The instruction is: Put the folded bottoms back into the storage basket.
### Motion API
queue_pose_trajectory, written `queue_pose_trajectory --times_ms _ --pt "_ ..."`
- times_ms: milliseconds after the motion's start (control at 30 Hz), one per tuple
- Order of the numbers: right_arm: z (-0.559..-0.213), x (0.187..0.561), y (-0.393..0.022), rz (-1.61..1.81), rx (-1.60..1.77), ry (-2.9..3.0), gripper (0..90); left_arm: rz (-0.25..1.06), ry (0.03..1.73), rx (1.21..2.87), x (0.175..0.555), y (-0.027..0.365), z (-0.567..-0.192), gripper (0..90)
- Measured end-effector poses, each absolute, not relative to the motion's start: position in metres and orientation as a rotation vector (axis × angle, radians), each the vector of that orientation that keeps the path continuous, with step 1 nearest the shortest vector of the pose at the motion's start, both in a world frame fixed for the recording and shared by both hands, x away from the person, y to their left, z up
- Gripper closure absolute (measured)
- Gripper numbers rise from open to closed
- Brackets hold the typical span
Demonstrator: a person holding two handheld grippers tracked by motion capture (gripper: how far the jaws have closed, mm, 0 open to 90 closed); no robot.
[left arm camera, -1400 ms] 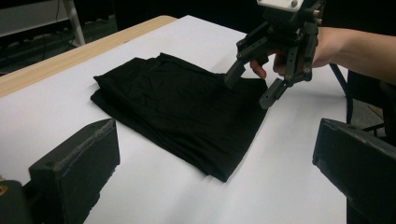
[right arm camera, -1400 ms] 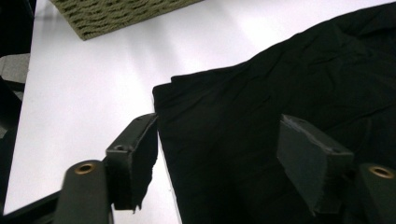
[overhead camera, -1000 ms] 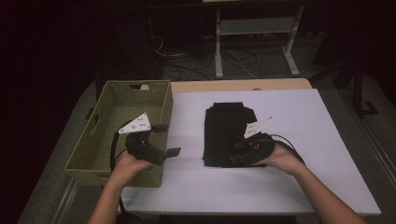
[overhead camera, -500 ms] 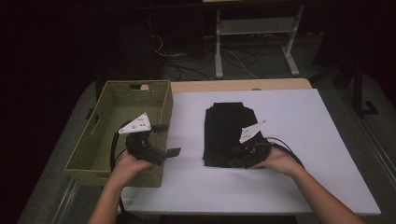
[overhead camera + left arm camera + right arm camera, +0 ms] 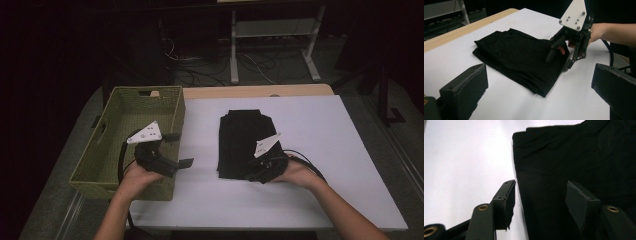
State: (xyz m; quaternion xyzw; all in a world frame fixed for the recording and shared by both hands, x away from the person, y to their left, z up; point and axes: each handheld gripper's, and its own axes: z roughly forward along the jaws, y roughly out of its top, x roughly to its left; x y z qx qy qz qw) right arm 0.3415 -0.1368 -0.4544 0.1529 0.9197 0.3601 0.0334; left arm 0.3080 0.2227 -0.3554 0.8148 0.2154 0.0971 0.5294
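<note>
A folded black cloth (image 5: 242, 135) (image 5: 516, 57) (image 5: 574, 152) lies in the middle of the white table (image 5: 310, 130). My right gripper (image 5: 253, 175) (image 5: 556, 65) (image 5: 541, 195) is at the cloth's near right corner, tilted down. Its jaws stand apart across the cloth's edge, one over bare table and one over the fabric, and have just opened slightly; neither pad presses on the cloth. My left gripper (image 5: 182, 149) (image 5: 540, 75) is held open beside the basket's right wall, pointing at the cloth with nothing between its jaws.
A green woven basket (image 5: 172, 117) stands on the table's left side. Behind the table's wooden far edge (image 5: 260, 91) are cables and a white metal frame (image 5: 272, 30) on the dark floor.
The right gripper has edged slightly left at the cloth's near corner. The left gripper has kept still.
</note>
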Motion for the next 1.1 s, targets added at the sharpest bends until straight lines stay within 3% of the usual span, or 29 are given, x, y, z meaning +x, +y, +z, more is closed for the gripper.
queue_pose_trajectory --times_ms 567,833,933,1100 --pt "-0.4602 0.3402 -0.1344 1.048 0.415 2.817 39.6 0.228 0.515 1.949 0.3082 0.2226 -0.3553 0.8" --pt "-0.4623 0.3352 -0.1304 1.000 0.329 2.782 45.0 0.228 0.517 1.950 0.3082 0.2226 -0.3553 0.8" --pt "-0.4623 0.3372 -0.1326 1.019 0.335 2.777 53.8 0.227 0.516 1.950 0.3083 0.2226 -0.3553 0.7" --pt "-0.4627 0.3396 -0.1337 1.029 0.339 2.768 60.4 0.226 0.517 1.950 0.3085 0.2225 -0.3554 0.7"
